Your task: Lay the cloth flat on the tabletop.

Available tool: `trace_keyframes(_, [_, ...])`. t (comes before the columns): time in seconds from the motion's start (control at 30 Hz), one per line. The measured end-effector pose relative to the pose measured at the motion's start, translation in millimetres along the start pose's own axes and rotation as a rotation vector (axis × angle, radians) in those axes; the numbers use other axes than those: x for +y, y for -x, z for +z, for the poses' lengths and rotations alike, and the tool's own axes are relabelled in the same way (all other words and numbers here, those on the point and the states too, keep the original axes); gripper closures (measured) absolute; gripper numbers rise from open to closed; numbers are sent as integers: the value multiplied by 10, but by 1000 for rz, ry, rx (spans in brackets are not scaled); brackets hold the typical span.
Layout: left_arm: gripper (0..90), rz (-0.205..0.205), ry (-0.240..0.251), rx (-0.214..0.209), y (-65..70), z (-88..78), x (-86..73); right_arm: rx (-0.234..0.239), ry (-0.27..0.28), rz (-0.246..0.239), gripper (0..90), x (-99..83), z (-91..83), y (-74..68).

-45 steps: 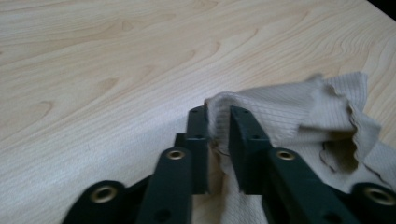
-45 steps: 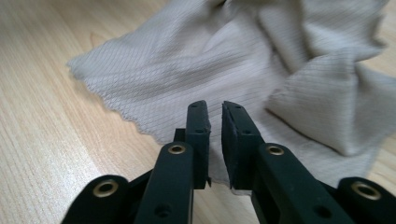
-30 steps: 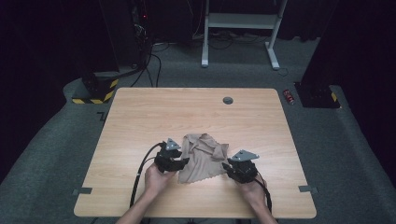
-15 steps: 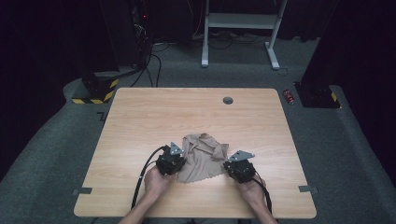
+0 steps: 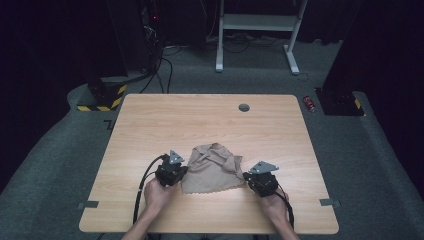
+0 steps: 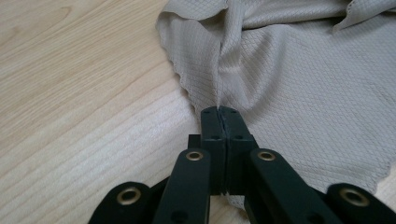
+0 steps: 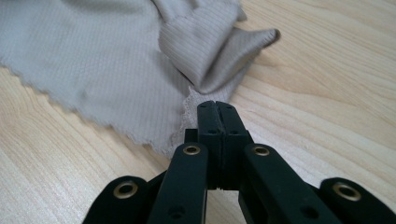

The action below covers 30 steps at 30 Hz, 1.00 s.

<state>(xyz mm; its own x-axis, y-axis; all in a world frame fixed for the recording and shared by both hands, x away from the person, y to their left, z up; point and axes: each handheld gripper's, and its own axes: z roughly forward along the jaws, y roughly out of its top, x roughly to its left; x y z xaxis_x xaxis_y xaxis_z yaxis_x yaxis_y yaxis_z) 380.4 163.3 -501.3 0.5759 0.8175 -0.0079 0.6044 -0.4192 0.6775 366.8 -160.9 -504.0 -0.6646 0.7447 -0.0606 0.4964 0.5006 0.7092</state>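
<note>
A beige cloth (image 5: 212, 172) lies crumpled on the near middle of the wooden table (image 5: 200, 120). My left gripper (image 5: 182, 172) sits at the cloth's left edge. In the left gripper view the gripper (image 6: 219, 109) is shut, and a fold of cloth (image 6: 289, 84) rises from between its jaws. My right gripper (image 5: 246, 176) is at the cloth's near right corner. In the right gripper view the gripper (image 7: 216, 105) is shut on the scalloped hem of the cloth (image 7: 93, 51), just below a rolled-up flap. A hand holds each gripper from the near edge.
A round cable hole (image 5: 244, 107) sits near the table's far edge. On the floor beyond are a red can (image 5: 310, 102), a white desk frame (image 5: 255, 30) and cables. Bare wood lies around the cloth on the far, left and right sides.
Both pairs of jaws have closed on the cloth's edges. My left gripper has slid slightly left, drawing the cloth's left edge with it. The right hand has stayed put.
</note>
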Motion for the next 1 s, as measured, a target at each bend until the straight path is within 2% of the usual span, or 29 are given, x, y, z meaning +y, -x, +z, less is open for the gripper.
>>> trace_keyframes(0.07, [849,-2,8,9,17,-13,-33,0,-2,2,880,-4,5,-11])
trace_keyframes(0.13, [716,-8,19,-3,47,-16,-67,-3,9,-1,824,-9,19,-42])
trace_keyframes(0.23, [558,-1,26,21,116,6,-121,20,26,1,748,2,26,-81])
trace_keyframes(0.37, [485,-28,40,30,142,47,-199,24,-3,-34,694,32,81,-143])
trace_keyframes(0.47, [448,-35,62,42,143,46,-237,9,-47,-44,672,37,150,-166])
trace_keyframes(0.53, [422,-29,81,45,130,47,-267,4,-50,-38,701,37,153,-152])
trace_keyframes(0.6, [394,-28,118,47,119,53,-318,-19,-55,-52,820,42,148,-136])
trace_keyframes(0.67, [385,-29,116,51,121,52,-320,-12,-52,-42,892,39,133,-115])
trace_keyframes(0.9, [358,-41,115,57,120,56,-320,-55,-21,2,896,7,-39,20])
trace_keyframes(1.0, [354,-41,115,54,121,57,-319,-73,-35,39,896,-54,-69,105])
